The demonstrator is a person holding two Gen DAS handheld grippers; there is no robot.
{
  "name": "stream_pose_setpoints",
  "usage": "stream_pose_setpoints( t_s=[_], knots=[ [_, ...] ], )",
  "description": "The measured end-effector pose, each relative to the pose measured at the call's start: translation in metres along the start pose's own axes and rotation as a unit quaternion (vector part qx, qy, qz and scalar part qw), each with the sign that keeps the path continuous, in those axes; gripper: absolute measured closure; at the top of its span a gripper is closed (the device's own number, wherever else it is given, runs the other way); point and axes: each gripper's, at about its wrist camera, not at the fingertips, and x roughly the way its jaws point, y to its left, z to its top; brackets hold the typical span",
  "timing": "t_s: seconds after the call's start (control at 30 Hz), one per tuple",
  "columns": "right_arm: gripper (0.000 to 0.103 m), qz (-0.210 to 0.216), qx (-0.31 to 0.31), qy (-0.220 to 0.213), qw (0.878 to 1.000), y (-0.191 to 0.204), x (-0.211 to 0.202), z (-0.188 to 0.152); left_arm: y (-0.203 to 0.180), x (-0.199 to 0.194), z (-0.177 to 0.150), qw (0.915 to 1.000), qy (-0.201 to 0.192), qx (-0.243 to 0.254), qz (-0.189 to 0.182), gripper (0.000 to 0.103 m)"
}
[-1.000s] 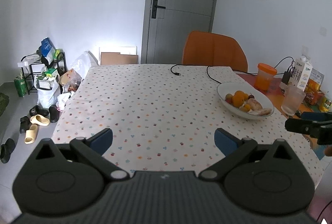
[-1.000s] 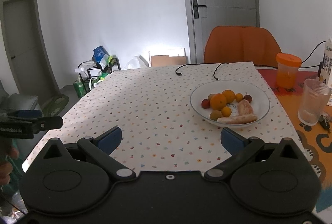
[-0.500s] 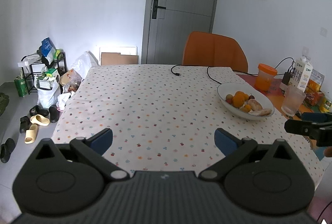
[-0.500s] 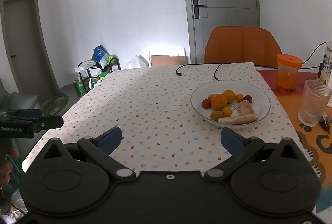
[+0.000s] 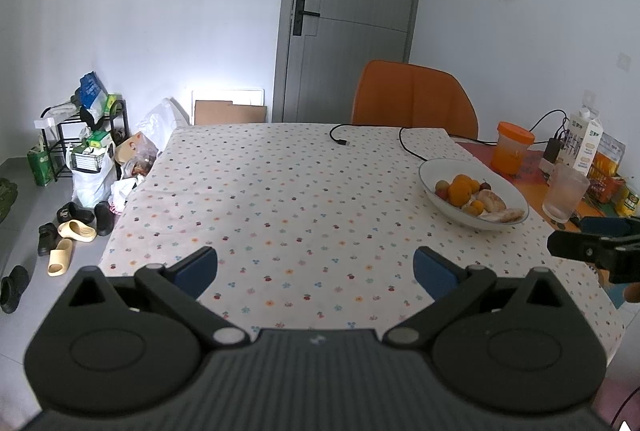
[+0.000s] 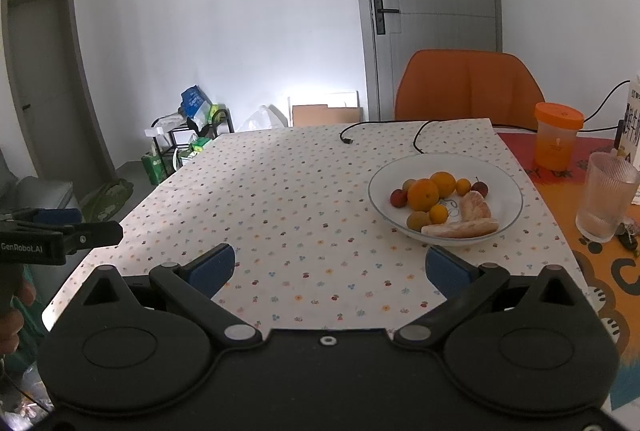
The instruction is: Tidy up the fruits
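Observation:
A white bowl point(image 6: 508, 187) on the dotted tablecloth holds oranges point(image 6: 423, 194), small red fruits point(image 6: 398, 198), a green-brown fruit point(image 6: 418, 220) and peeled citrus pieces point(image 6: 474, 205). The bowl also shows in the left wrist view point(image 5: 436, 191) at the right. My left gripper point(image 5: 316, 267) is open and empty over the table's near edge. My right gripper point(image 6: 330, 267) is open and empty, in front of the bowl and to its left. Each gripper shows at the other view's edge.
An orange-lidded jar point(image 6: 557, 141), a ribbed glass point(image 6: 604, 199) and a milk carton point(image 5: 583, 145) stand right of the bowl. A black cable point(image 6: 384, 129) lies at the table's far side. An orange chair point(image 6: 468, 85) is behind the table. Shoes and a rack point(image 5: 80, 135) are at left.
Almost nothing: both views have shifted very slightly, and both grippers stay open and empty.

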Motion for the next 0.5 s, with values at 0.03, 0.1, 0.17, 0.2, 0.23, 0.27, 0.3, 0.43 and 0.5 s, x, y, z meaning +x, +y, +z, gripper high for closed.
stream_pose_setpoints(
  t_s=[0.03,0.1,0.17,0.2,0.23,0.27,0.3,0.43,0.5],
  knots=[
    [0.000,0.000,0.000,0.000,1.000,-0.0002,0.0000,0.0000,-0.0001,-0.0002,-0.0001,1.0000,0.000,0.000,0.000,0.000],
    [0.000,-0.001,0.001,0.001,1.000,-0.0002,0.0000,0.0001,0.0000,0.0001,0.0000,1.0000,0.000,0.001,0.000,0.000],
    [0.000,0.001,0.000,0.000,1.000,-0.0001,0.0000,-0.0002,-0.0003,-0.0002,-0.0001,1.0000,0.000,0.001,0.000,0.000],
    [0.000,0.001,0.000,0.000,1.000,-0.0001,0.0001,-0.0002,-0.0001,-0.0005,-0.0004,1.0000,0.000,0.002,-0.001,0.000],
    [0.000,0.000,0.000,0.001,1.000,-0.0002,0.0002,-0.0003,-0.0002,-0.0008,-0.0006,1.0000,-0.001,0.003,-0.001,0.000],
    [0.000,0.000,0.001,0.002,1.000,-0.0003,0.0001,-0.0004,-0.0002,-0.0009,-0.0008,1.0000,-0.001,0.004,-0.001,0.000],
    [0.000,0.000,0.002,0.003,1.000,0.0001,0.0009,-0.0008,-0.0002,-0.0008,-0.0008,1.0000,-0.001,0.005,-0.001,0.000],
    [0.000,0.000,0.002,0.004,1.000,0.0003,0.0012,-0.0012,-0.0005,-0.0010,-0.0011,1.0000,0.000,0.004,-0.001,0.000],
    [0.000,-0.001,0.003,0.004,1.000,0.0001,0.0015,-0.0013,-0.0005,-0.0009,-0.0011,1.0000,0.000,0.005,-0.001,0.000]
  ],
)
